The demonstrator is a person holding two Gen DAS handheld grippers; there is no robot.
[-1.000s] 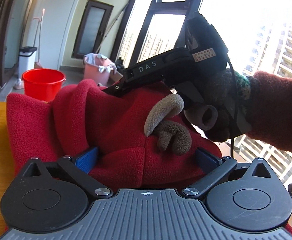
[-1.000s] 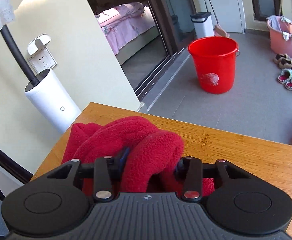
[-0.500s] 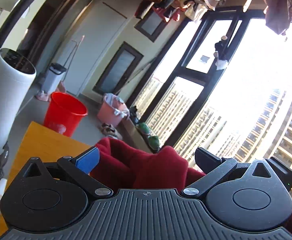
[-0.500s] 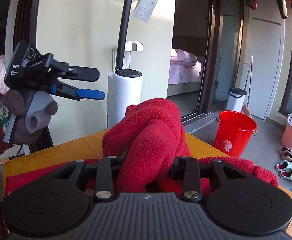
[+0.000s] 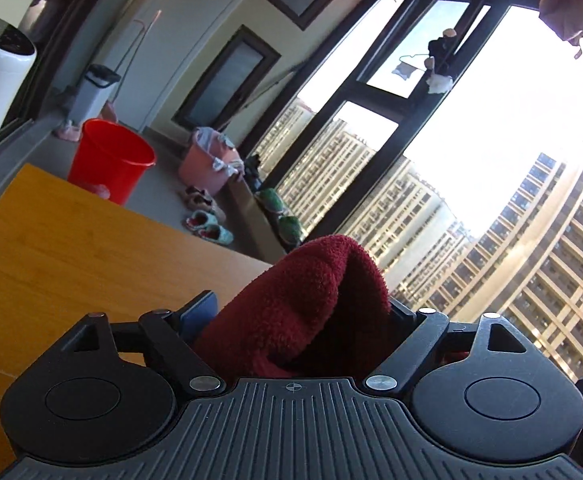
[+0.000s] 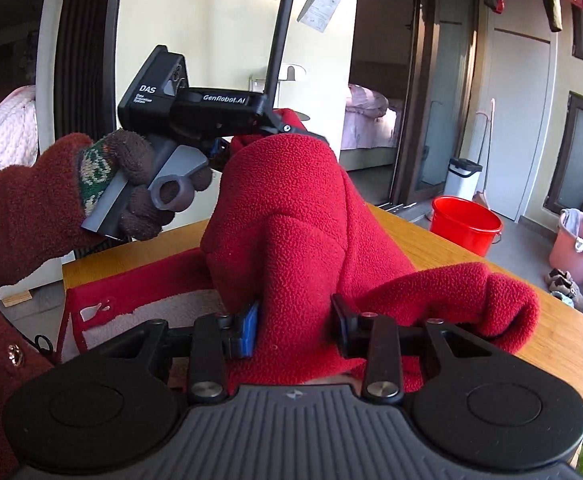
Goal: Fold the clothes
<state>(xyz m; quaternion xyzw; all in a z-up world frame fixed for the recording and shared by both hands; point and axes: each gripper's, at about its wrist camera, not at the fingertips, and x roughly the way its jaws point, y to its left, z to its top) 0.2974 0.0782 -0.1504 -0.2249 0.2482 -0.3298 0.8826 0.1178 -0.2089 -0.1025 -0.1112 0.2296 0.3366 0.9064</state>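
Right wrist view: both grippers, right gripper and left gripper, clamp the red fleece lifted above the table; folding looks barely begun.

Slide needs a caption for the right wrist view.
Both grippers, left gripper and right gripper, pinch a red fleece garment lifted above the wooden table.

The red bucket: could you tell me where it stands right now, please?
The red bucket stands on the grey floor beyond the wooden table, right of centre in the right wrist view, between the white bin and pink basket.
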